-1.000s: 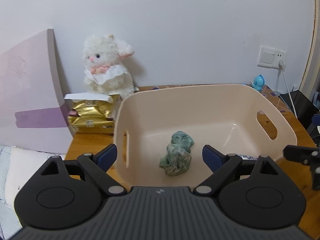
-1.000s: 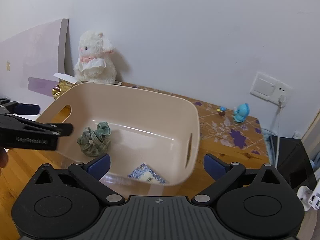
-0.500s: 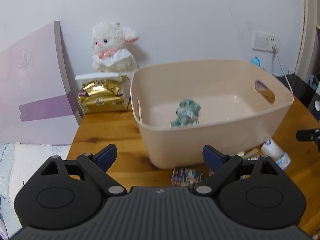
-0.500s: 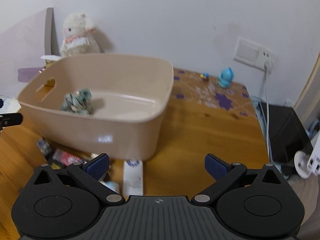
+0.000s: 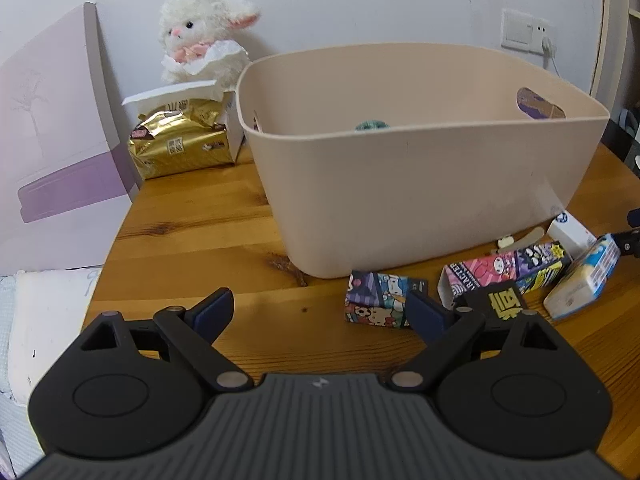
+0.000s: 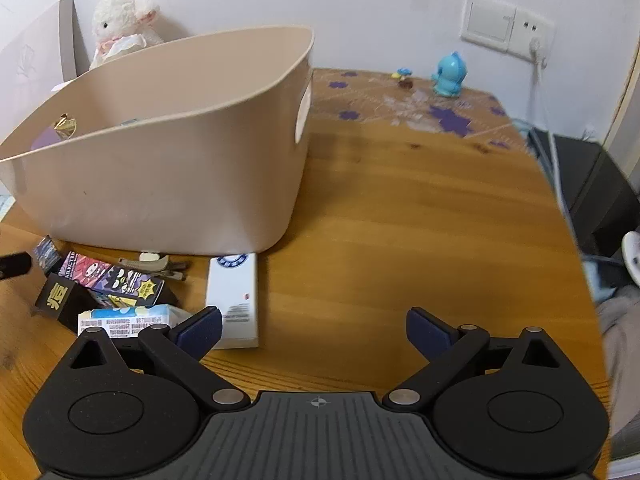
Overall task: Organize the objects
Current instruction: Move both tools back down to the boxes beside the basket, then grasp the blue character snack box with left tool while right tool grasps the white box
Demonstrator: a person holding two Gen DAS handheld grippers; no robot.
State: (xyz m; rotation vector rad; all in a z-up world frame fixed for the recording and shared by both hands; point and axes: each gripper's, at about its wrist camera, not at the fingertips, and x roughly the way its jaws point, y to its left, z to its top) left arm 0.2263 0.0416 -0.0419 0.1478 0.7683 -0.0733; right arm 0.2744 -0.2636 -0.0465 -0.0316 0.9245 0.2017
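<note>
A beige plastic bin [image 5: 420, 184] stands on the wooden table; it also shows in the right wrist view [image 6: 160, 176]. A green cloth bundle [image 5: 371, 125] peeks over its rim. In front of the bin lie small boxes: a cartoon box [image 5: 378, 299], a pink and purple box [image 5: 504, 272], a black box [image 5: 502, 302], a blue and yellow pack [image 5: 584, 278] and a white box [image 6: 234, 300]. My left gripper [image 5: 320, 312] is open and empty, low over the table left of the boxes. My right gripper [image 6: 314, 328] is open and empty, just right of the white box.
A white plush lamb [image 5: 200, 40] and a gold packet [image 5: 180, 148] stand behind the bin at the left, beside a purple board [image 5: 52, 140]. A blue figurine [image 6: 448, 74] sits at the far right by a wall socket [image 6: 506, 28]. A hair clip [image 6: 154, 264] lies by the bin.
Both grippers have come down and back from above the bin to table height in front of it. The boxes in front of the bin have come into view.
</note>
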